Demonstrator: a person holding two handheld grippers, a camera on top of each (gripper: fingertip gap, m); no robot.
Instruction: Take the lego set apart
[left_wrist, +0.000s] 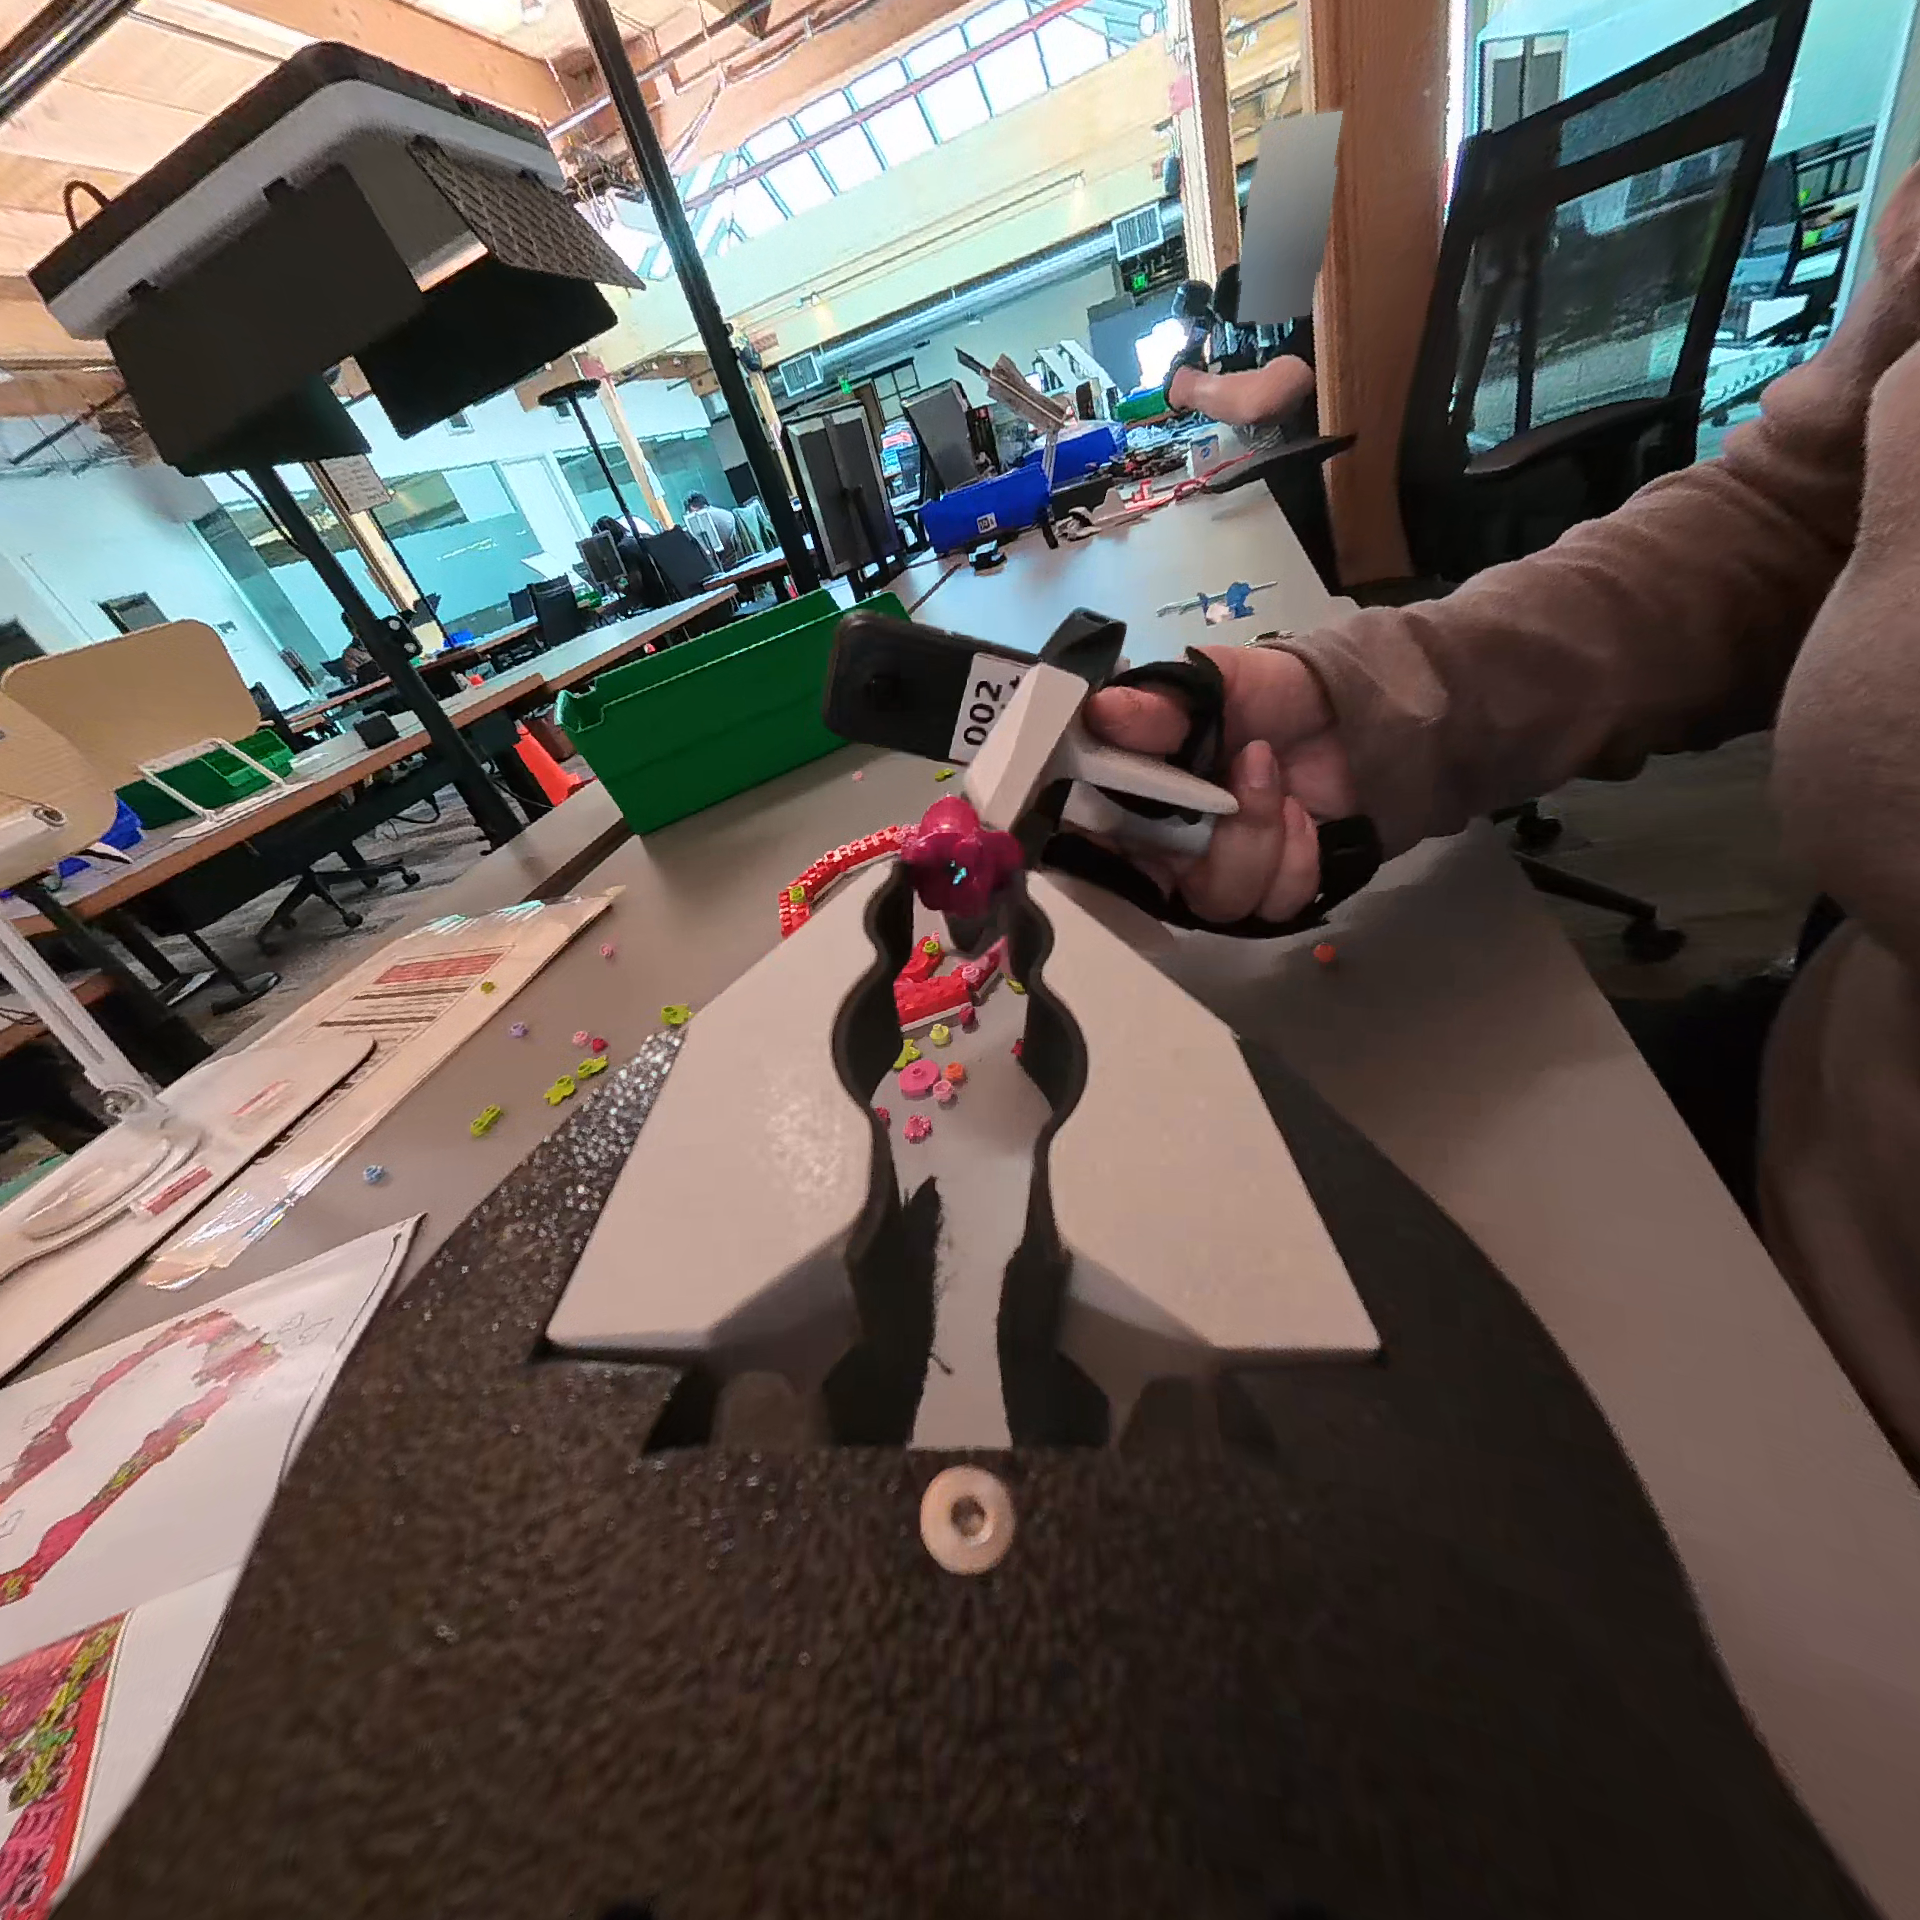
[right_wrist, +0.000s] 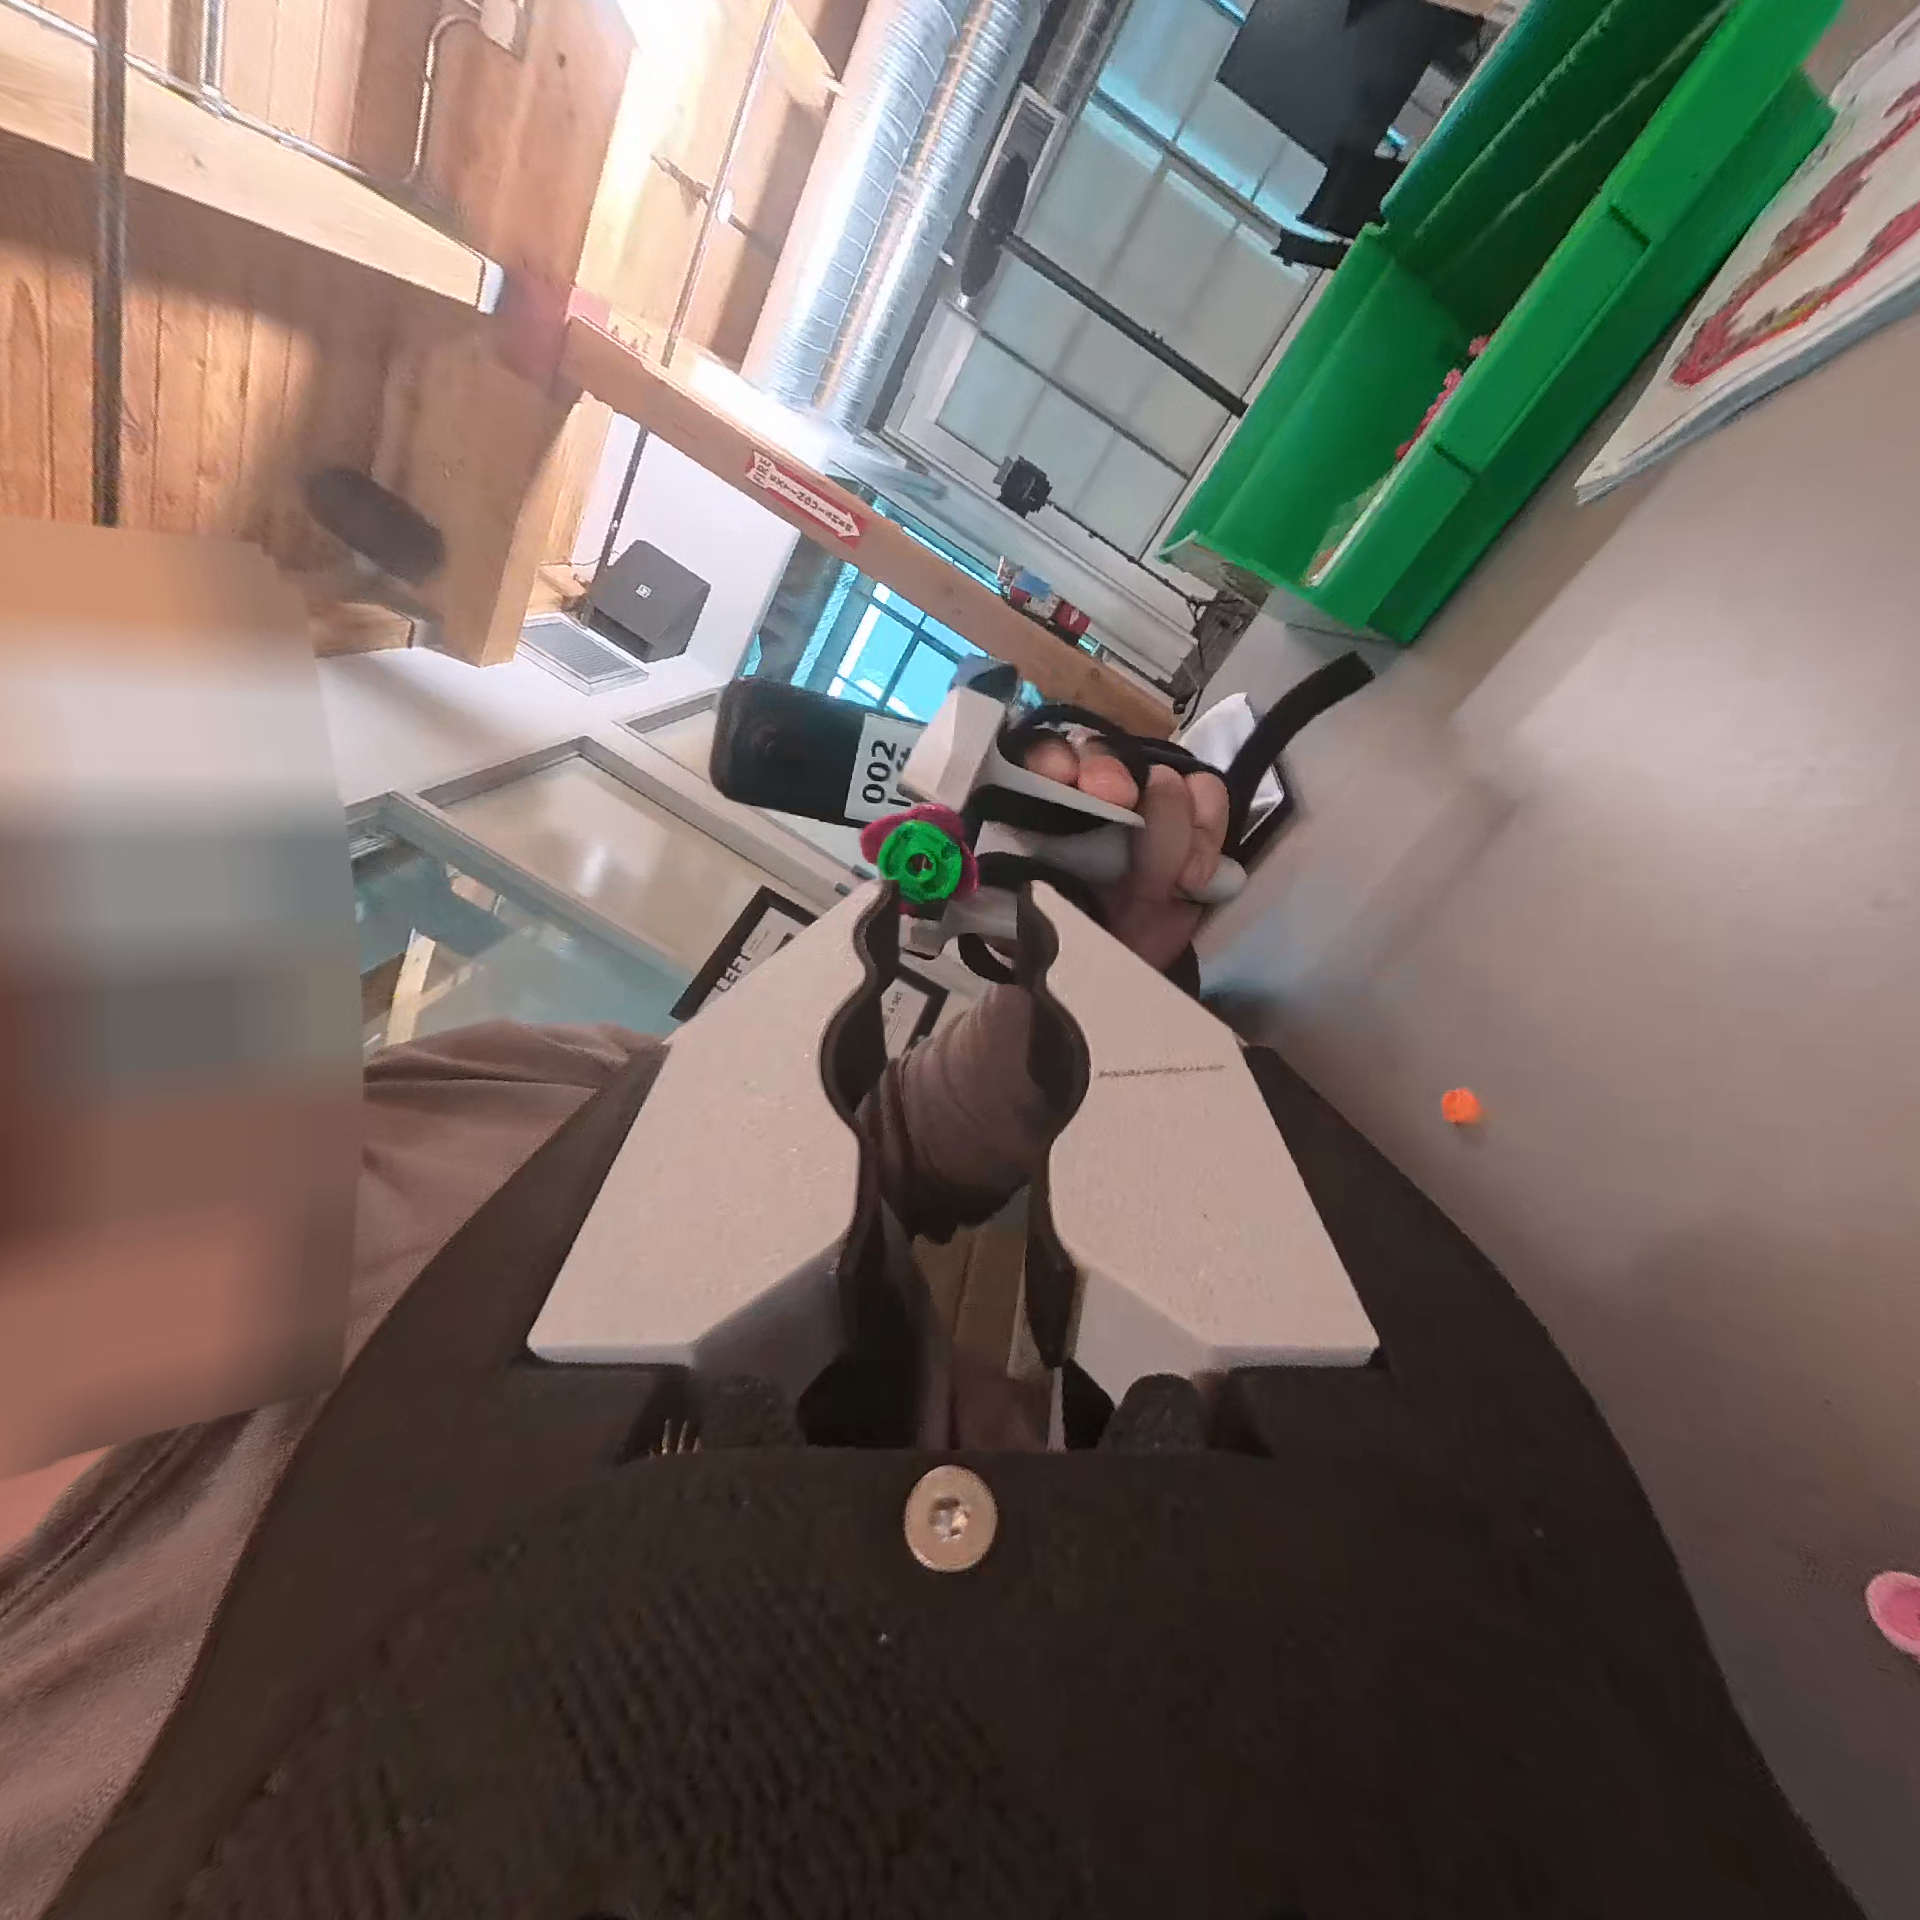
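Our left grey two-finger gripper (left_wrist: 961, 883) and right grey two-finger gripper (right_wrist: 920, 883), tips meeting midair above table, both clenched on small magenta plastic flower piece (left_wrist: 956, 852) with green round stud (right_wrist: 916, 858). We judge: twist gently, pull straight apart. Red curved brick strip (left_wrist: 831, 878) on grey table (left_wrist: 1299, 1039) below.

Two grippers meet at one magenta flower piece (left_wrist: 958, 854), which has one green round stud (right_wrist: 918, 858) on its far face. One green bin (left_wrist: 717, 717) stands on the table (left_wrist: 1403, 1049). One curved red lego strip (left_wrist: 831, 871) lies there, and one cluster of red and pink bricks (left_wrist: 940, 987). Two printed instruction sheets (left_wrist: 156, 1423) lie at the left, one cardboard sheet (left_wrist: 343, 1049) beyond them. Loose small studs number roughly a dozen; one orange stud (right_wrist: 1460, 1105) lies apart
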